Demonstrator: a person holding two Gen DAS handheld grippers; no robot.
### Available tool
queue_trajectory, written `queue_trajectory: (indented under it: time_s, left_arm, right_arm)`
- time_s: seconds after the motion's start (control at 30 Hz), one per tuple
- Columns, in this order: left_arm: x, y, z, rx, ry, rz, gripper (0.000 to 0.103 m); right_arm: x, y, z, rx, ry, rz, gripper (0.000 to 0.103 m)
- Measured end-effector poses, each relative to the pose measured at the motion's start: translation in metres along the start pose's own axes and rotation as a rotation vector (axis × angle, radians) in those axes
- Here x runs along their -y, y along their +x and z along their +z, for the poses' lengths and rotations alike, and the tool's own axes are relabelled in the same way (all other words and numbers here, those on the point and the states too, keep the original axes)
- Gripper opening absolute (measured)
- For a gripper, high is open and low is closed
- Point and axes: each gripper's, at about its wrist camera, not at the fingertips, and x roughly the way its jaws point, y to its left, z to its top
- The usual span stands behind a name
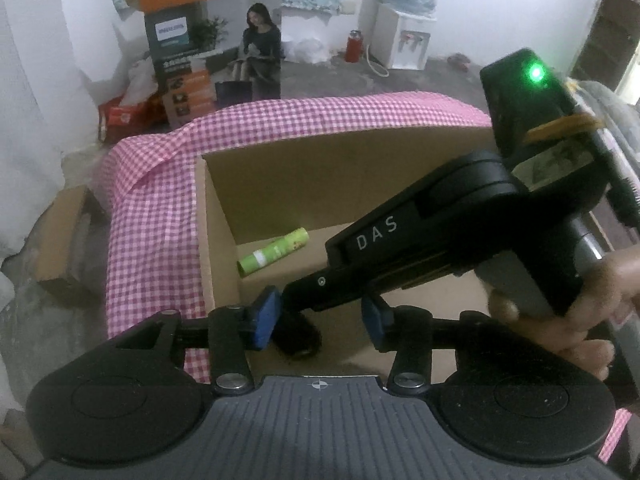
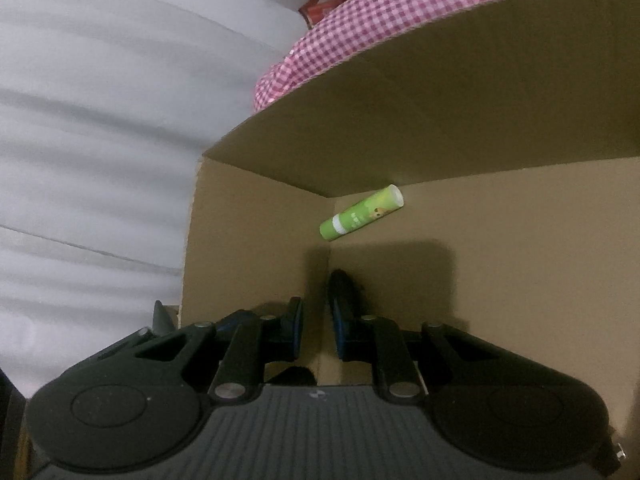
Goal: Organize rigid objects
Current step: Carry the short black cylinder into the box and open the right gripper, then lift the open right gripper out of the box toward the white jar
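An open cardboard box [image 1: 280, 184] stands on a pink checked cloth [image 1: 156, 220]. A green tube [image 1: 274, 251] lies on the box floor near the far left corner, also in the right wrist view as the green tube [image 2: 361, 213]. My left gripper [image 1: 320, 318] hangs over the near part of the box, open. A dark round object [image 1: 300, 340] lies just beside and below its left pad [image 1: 266, 316], clear of the right pad. My right gripper [image 1: 298, 295], held by a hand [image 1: 568, 320], reaches in from the right. The right gripper [image 2: 318, 322] is shut with nothing between its pads.
The box walls [image 2: 440, 120] rise on the far and left sides. Beyond the table, printed cartons [image 1: 180, 76], a red bottle [image 1: 354, 46] and a water dispenser [image 1: 404, 40] stand on the floor. A flat cardboard piece [image 1: 60, 240] lies at the left. White fabric [image 2: 100, 120] hangs left of the box.
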Motion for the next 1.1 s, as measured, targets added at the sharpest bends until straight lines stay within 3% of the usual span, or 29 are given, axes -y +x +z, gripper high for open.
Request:
queue_trajectory:
  time_s: [0.37,0.5,0.67,0.77,0.83,0.87,1.1]
  left_arm:
    - [0.006,-0.036,-0.004,0.092,-0.007,-0.017,0.055]
    - [0.011,-0.062,-0.011,0.147,0.004,-0.036,0.065]
    - [0.022,-0.099,-0.026,0.220,0.040,-0.053,0.070]
    - [0.029,-0.118,-0.038,0.254,0.059,-0.060,0.079]
    - [0.034,-0.131,-0.049,0.279,0.071,-0.060,0.085]
    - [0.036,-0.136,-0.054,0.290,0.077,-0.058,0.089]
    - [0.041,-0.153,-0.095,0.317,0.086,-0.046,0.099]
  right_arm:
    - [-0.010,-0.026,-0.016,0.067,-0.029,0.009,0.019]
    - [-0.022,-0.055,-0.035,0.120,-0.083,0.017,0.019]
    - [-0.044,-0.102,-0.071,0.210,-0.178,0.016,0.020]
    - [-0.055,-0.131,-0.098,0.278,-0.229,0.018,0.029]
    - [-0.062,-0.147,-0.117,0.325,-0.257,0.014,0.055]
    - [-0.064,-0.155,-0.128,0.356,-0.272,0.009,0.059]
    - [-0.071,-0.184,-0.203,0.510,-0.346,-0.045,0.065]
